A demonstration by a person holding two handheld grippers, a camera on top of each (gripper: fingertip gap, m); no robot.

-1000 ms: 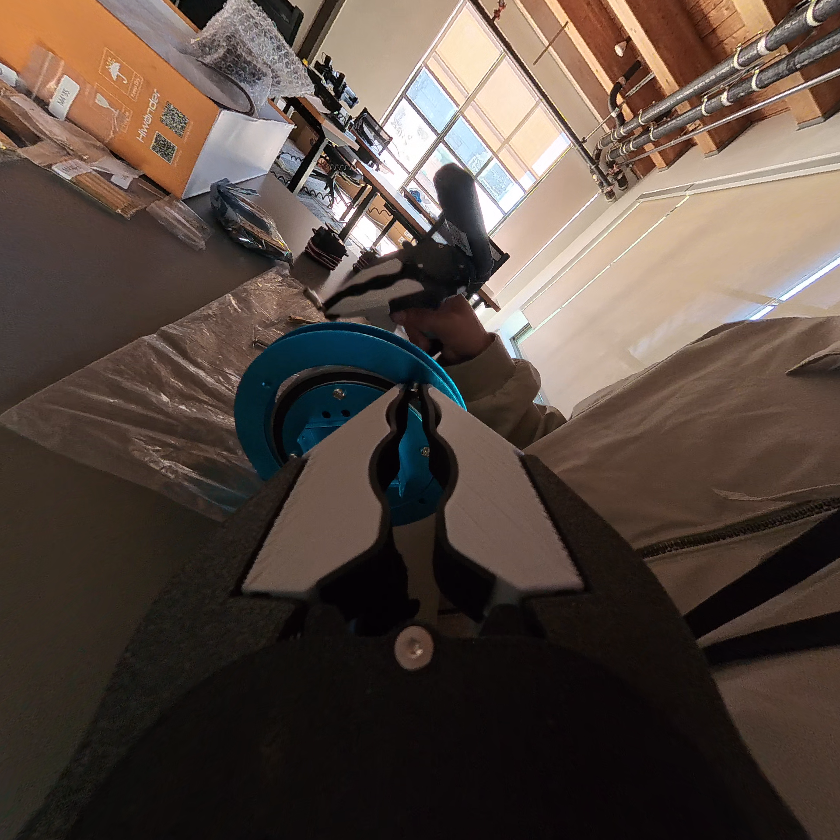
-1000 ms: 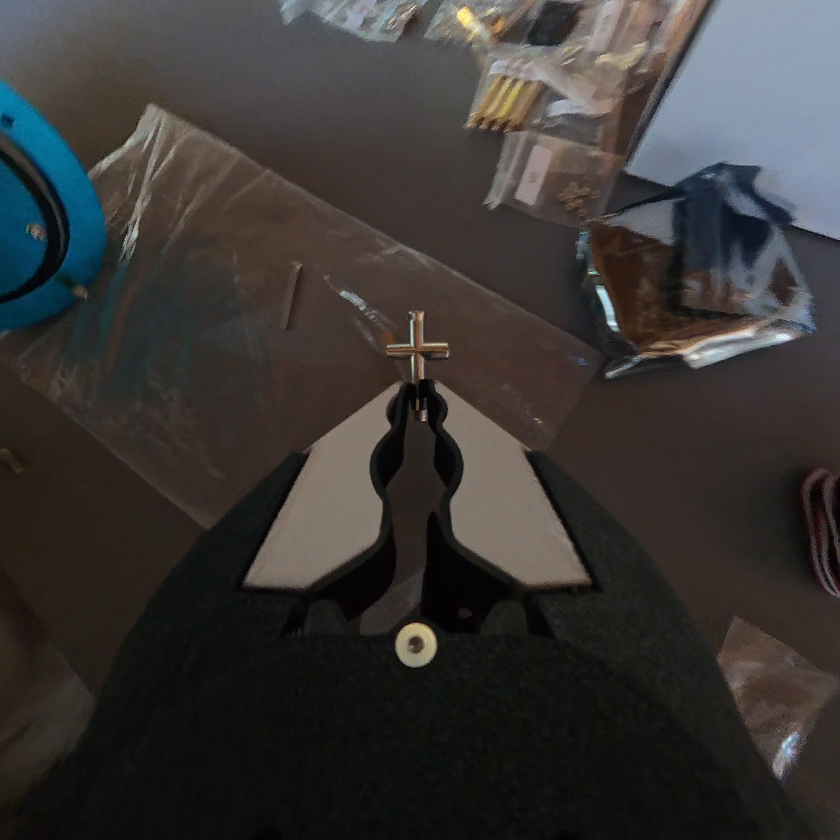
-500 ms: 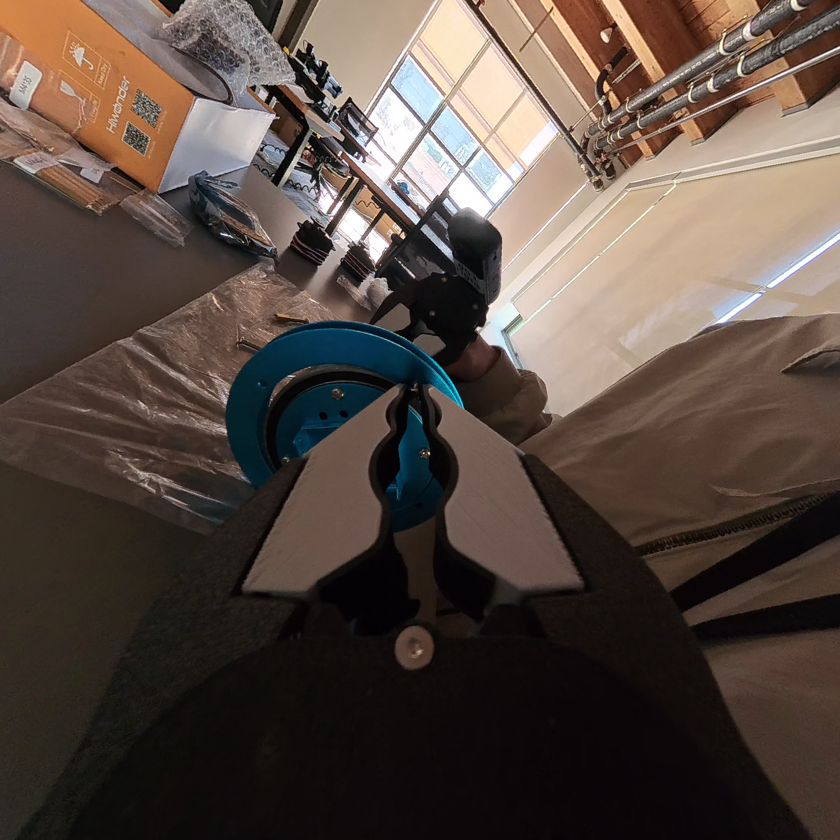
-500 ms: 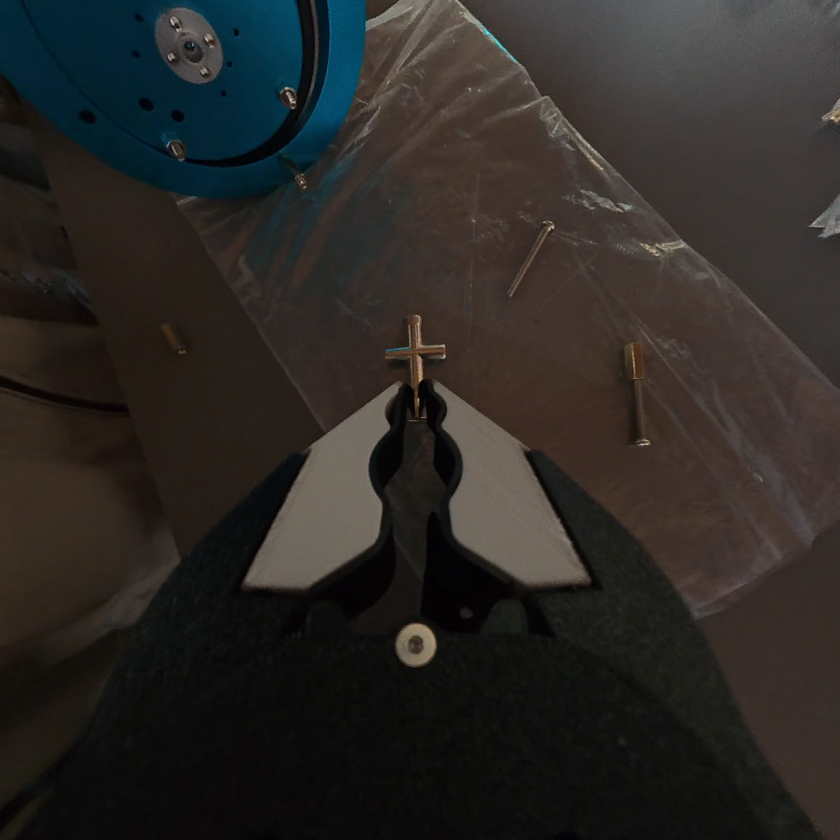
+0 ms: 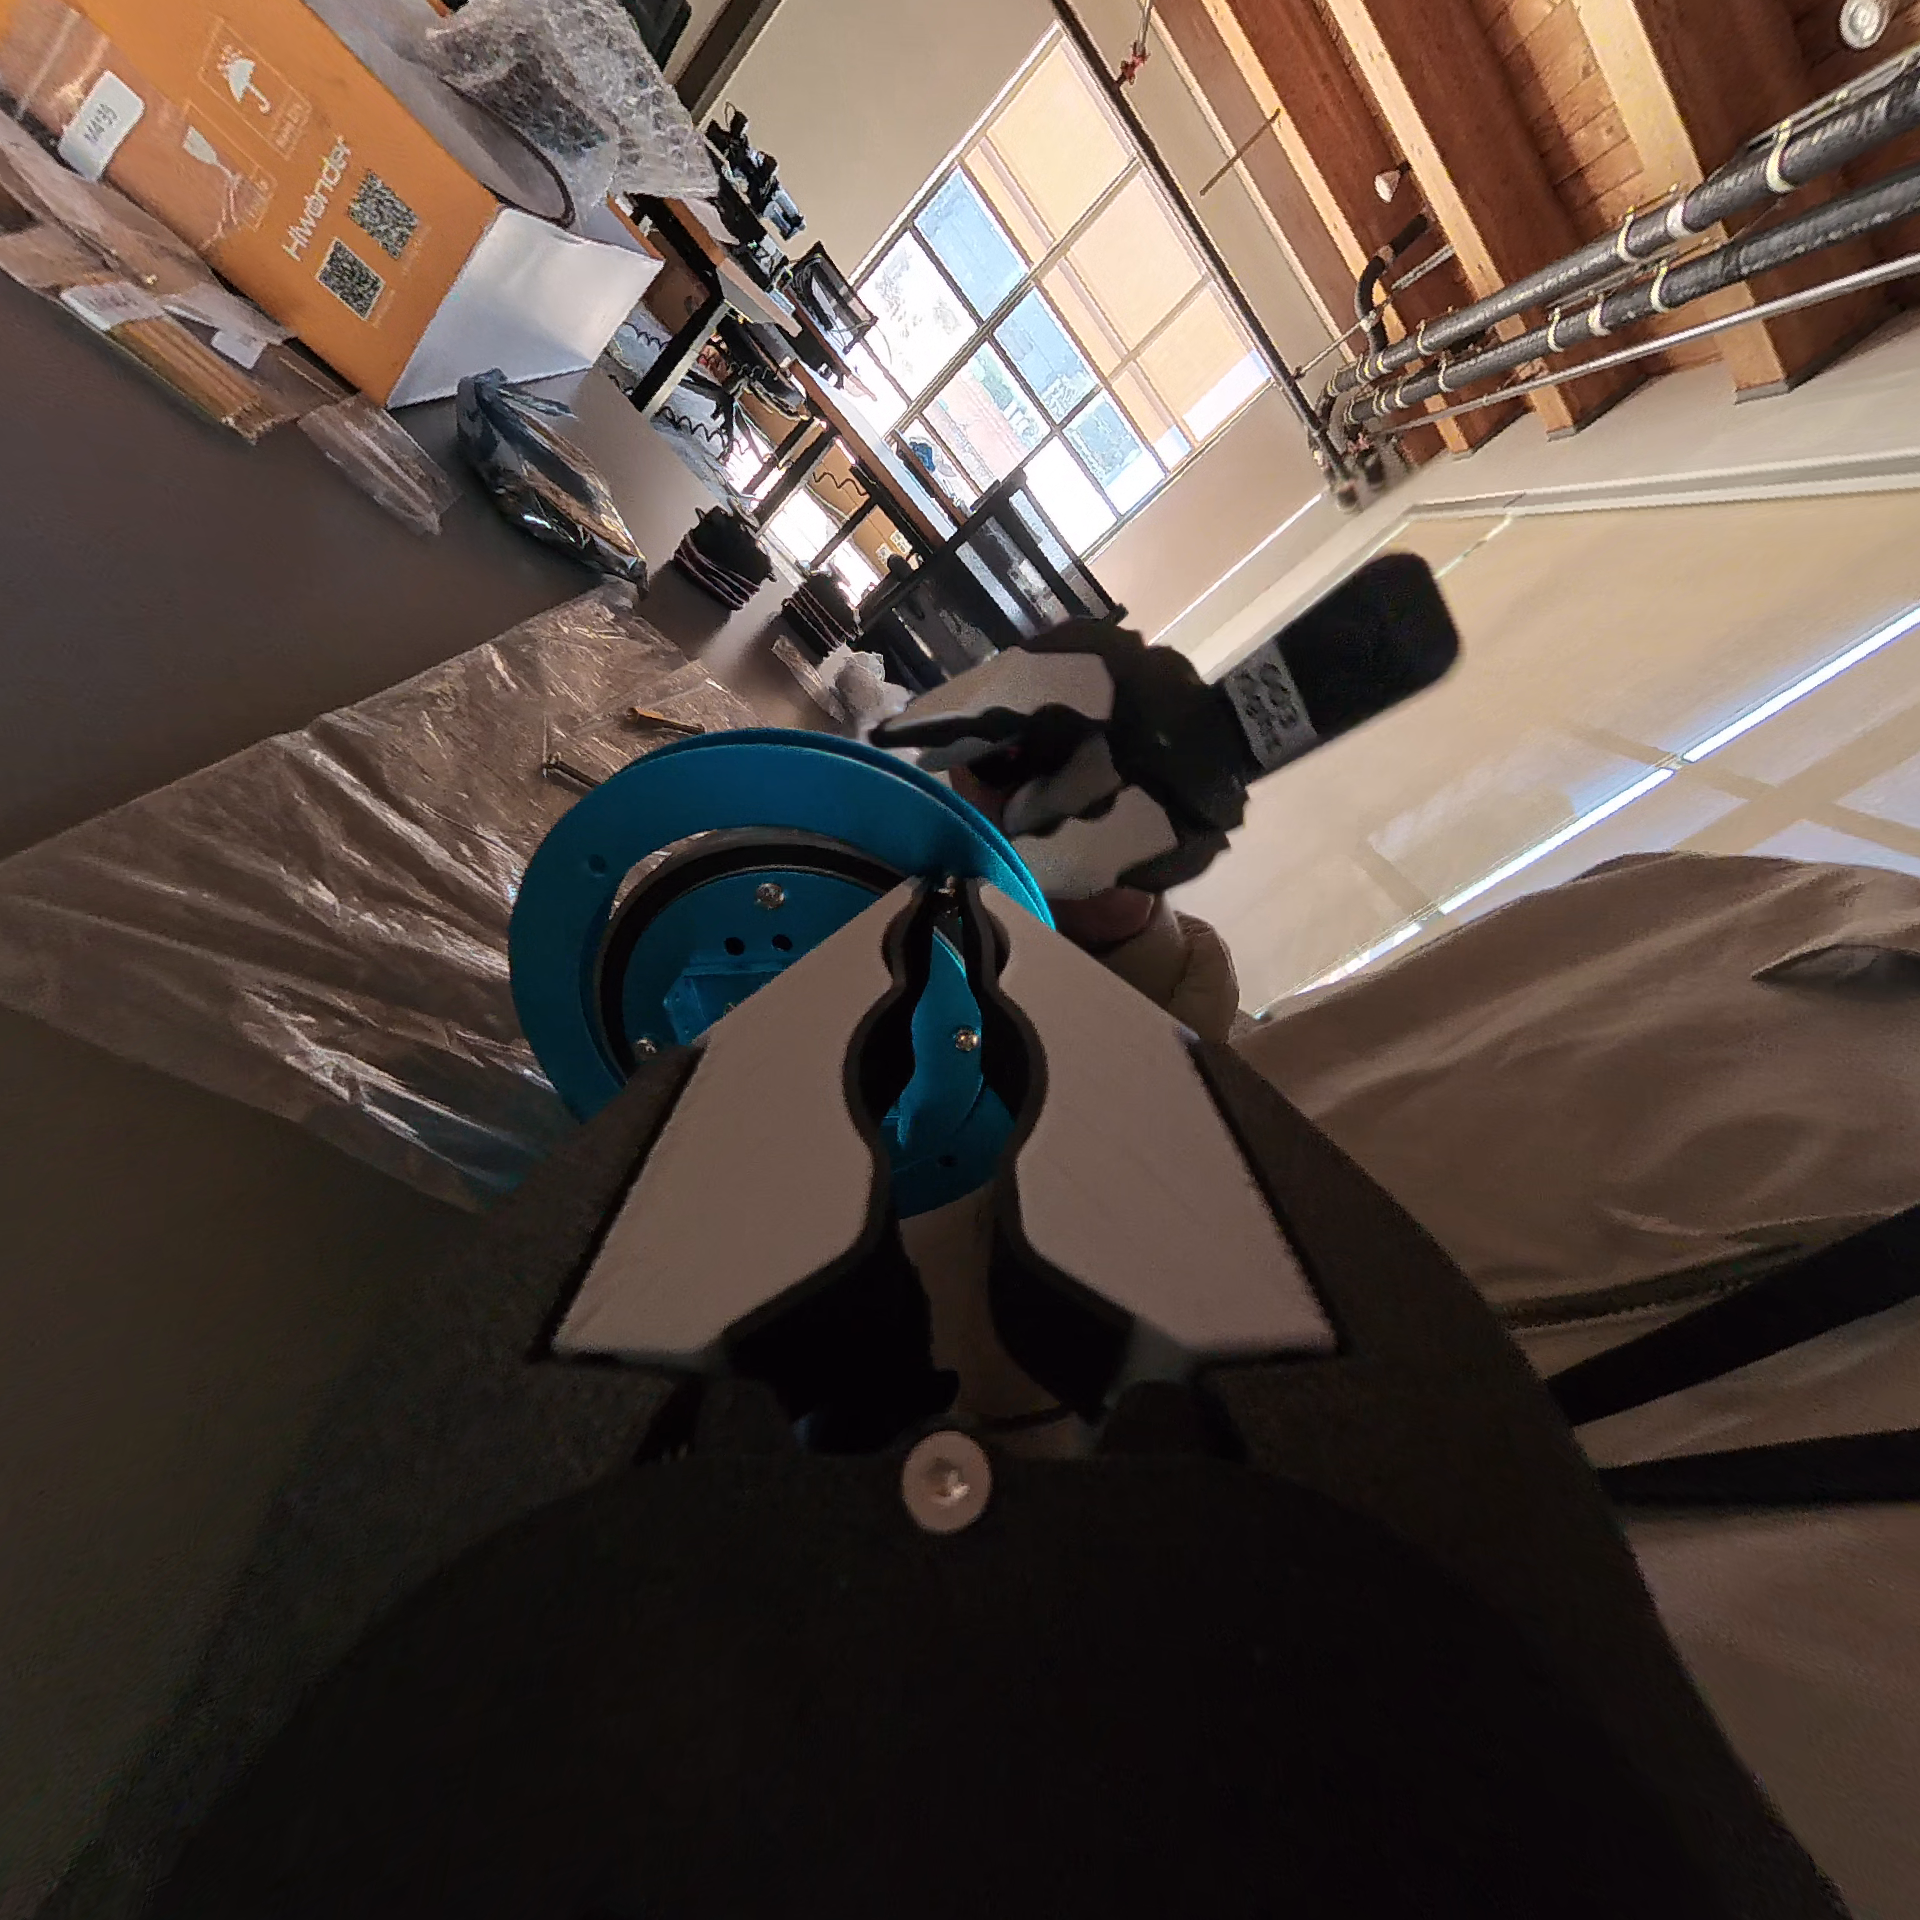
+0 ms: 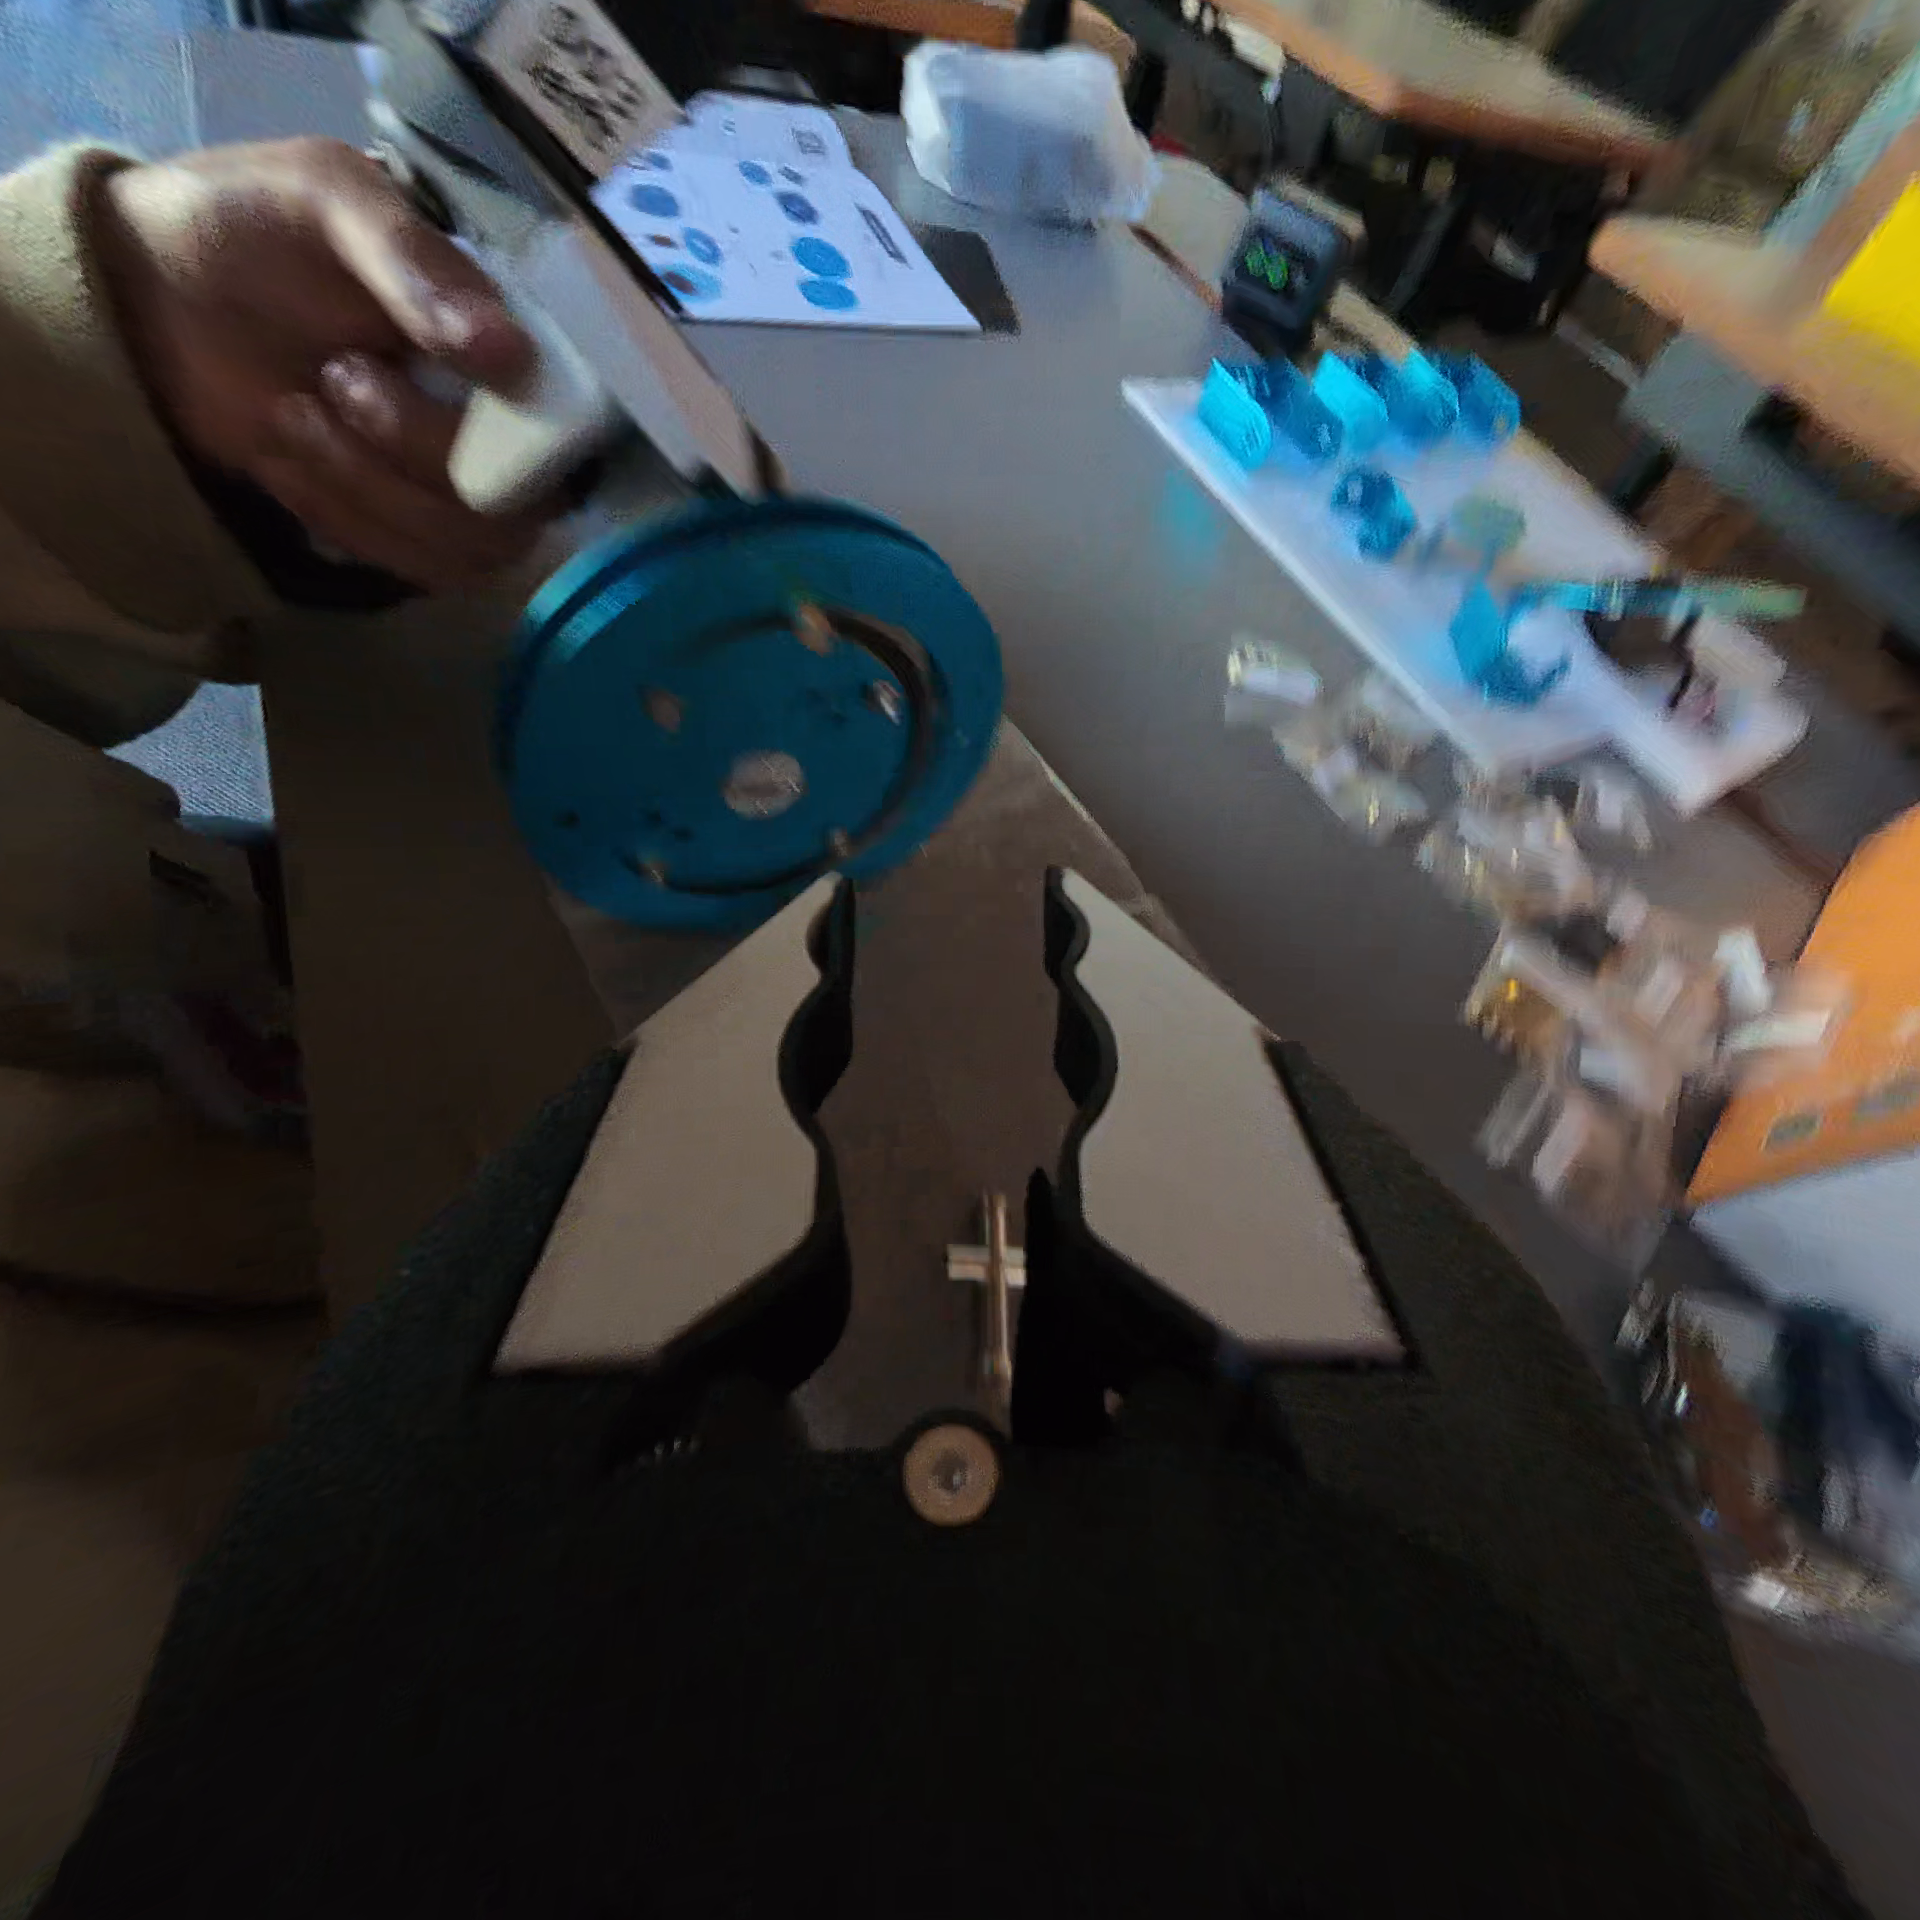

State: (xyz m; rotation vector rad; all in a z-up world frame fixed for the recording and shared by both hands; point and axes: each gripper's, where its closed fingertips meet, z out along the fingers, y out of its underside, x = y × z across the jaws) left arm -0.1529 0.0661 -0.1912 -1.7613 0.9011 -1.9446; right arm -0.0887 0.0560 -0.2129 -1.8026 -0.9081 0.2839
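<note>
My left gripper [image 5: 940, 889] is shut on the edge of a blue metal disc [image 5: 582, 935] and holds it upright above the table. The disc also shows in the right wrist view [image 6: 748, 717], blurred, with the left gripper [image 6: 582, 416] and a hand behind it. My right gripper [image 6: 951, 888] is open, just below and in front of the disc's flat face. A small silver cross-shaped tool [image 6: 992, 1278] lies loose deep between its fingers, against the right one. In the left wrist view the right gripper [image 5: 997, 774] hovers just behind the disc's top rim.
A clear plastic sheet [image 5: 312, 883] lies on the dark table with loose screws [image 5: 566, 771]. An orange box [image 5: 260, 177] and a foil bag [image 5: 551, 488] sit farther back. A white tray [image 6: 1621, 717] with blue parts, a printed sheet [image 6: 790, 249] and small bags [image 6: 1558, 935] lie to the right.
My right gripper has swung up from facing the table to facing the disc, and has opened. The cross tool has slid from its fingertips back to the base of the fingers.
</note>
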